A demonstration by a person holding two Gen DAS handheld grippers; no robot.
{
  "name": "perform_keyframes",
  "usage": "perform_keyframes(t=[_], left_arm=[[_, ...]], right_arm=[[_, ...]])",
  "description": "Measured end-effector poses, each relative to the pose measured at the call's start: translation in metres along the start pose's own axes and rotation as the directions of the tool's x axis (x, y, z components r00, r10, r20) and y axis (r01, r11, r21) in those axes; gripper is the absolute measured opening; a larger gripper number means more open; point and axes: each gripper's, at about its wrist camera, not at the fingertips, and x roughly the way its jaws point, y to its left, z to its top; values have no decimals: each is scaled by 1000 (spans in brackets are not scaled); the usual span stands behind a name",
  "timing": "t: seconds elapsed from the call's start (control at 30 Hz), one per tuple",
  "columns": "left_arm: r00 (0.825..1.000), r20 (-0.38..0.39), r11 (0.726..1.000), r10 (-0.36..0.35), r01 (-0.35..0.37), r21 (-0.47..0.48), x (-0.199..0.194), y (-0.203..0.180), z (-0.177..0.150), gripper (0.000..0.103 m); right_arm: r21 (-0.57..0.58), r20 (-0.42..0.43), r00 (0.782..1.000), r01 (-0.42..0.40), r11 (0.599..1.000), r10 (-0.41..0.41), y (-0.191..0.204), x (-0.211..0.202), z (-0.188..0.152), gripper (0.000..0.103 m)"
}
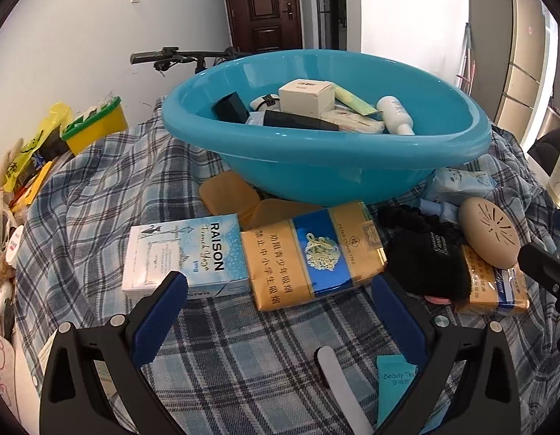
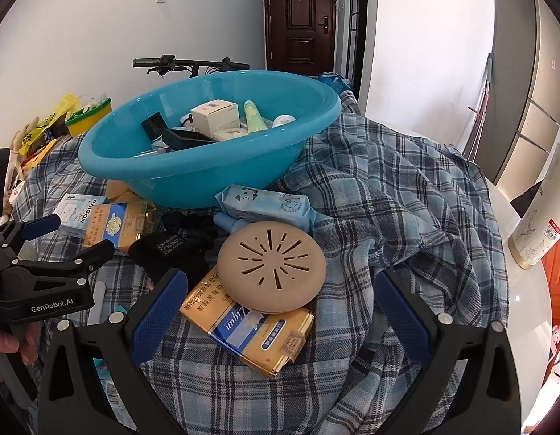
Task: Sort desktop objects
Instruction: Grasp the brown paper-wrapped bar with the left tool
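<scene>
On the desk, over a plaid cloth (image 1: 243, 362), a blue basin (image 1: 316, 166) already holds boxes, a tube and a bottle. Loose items lie in front of it: RAISON box (image 1: 185, 253), gold-blue pack (image 1: 309, 253), black pouch (image 1: 425, 264), beige disc (image 2: 271, 266) resting on a second gold pack (image 2: 251, 333), tissue pack (image 2: 269, 206), nail file (image 1: 338, 388) near the camera. Left gripper (image 1: 280, 290) is spread wide, empty, aimed at the gap between RAISON box and gold-blue pack, just short of them. Right gripper (image 2: 280, 290) is also wide, empty, straddling the disc and the pack under it. Handling guess: packs look light, stiff, film-wrapped so a bit slippery, best pinched across the short sides. Disc looks rigid plastic, light, take it across the rim; lifting it may drag the pack below. Pouch is soft, squashes, grab mid-body. Most of the sort looks not yet done
</scene>
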Motion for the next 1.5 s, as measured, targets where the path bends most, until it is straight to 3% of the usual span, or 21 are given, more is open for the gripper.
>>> perform_keyframes(t=[0.17, 0.27, 0.33, 0.4, 0.53, 0.6, 0.73, 0.8, 0.87, 0.97, 1.13, 1.4, 1.5], left_arm=[[1000, -21, 1000, -12, 12, 2, 13, -3, 2, 102], [1000, -3, 999, -11, 12, 45, 12, -9, 2, 89], [1000, -1, 998, -12, 12, 63, 12, -12, 1, 86], [1000, 4, 998, -8, 8, 63, 12, -11, 1, 75], [999, 5, 999, -39, 39, 27, 8, -2, 3, 39], [998, -6, 998, -66, 66, 1, 8, 5, 4, 33], [995, -25, 995, -98, 98, -26, 10, 14, 2, 33], [993, -30, 993, -114, 113, -32, 11, 15, 3, 41], [989, -43, 989, -140, 138, -45, 13, 14, 4, 85], [984, -4, 983, -178, 177, -47, 7, 8, 7, 87], [990, -29, 991, -136, 137, 9, 13, -12, 16, 87], [989, -66, 991, -135, 133, -30, 38, -19, 33, 87], [981, -79, 983, -175, 170, -68, 44, -13, 31, 87]], right_arm=[[0, -3, 1000, -1, 1000, 1, -2, 0, 0, 103], [-1, -4, 1000, 2, 1000, -2, -3, -1, 0, 103], [1, -5, 1000, 3, 1000, -3, -6, -3, -1, 103], [9, 1, 1000, 1, 1000, -1, -9, -7, -2, 103], [23, 15, 1000, -2, 1000, 1, -15, -13, -3, 103], [31, 19, 1000, -2, 1000, 1, -17, -14, -3, 103], [42, 16, 1000, -2, 999, 2, -19, -12, -3, 103], [46, 12, 1000, -9, 999, 8, -19, -10, -3, 103], [44, 7, 1000, -13, 999, 13, -17, -8, -4, 103], [35, 2, 1000, -20, 999, 20, -14, -7, -6, 103], [43, 2, 1000, -21, 999, 21, -17, -7, -8, 103], [60, -3, 1000, -18, 998, 18, -24, -7, -11, 103], [65, -5, 1000, -12, 998, 13, -27, -8, -12, 103]])
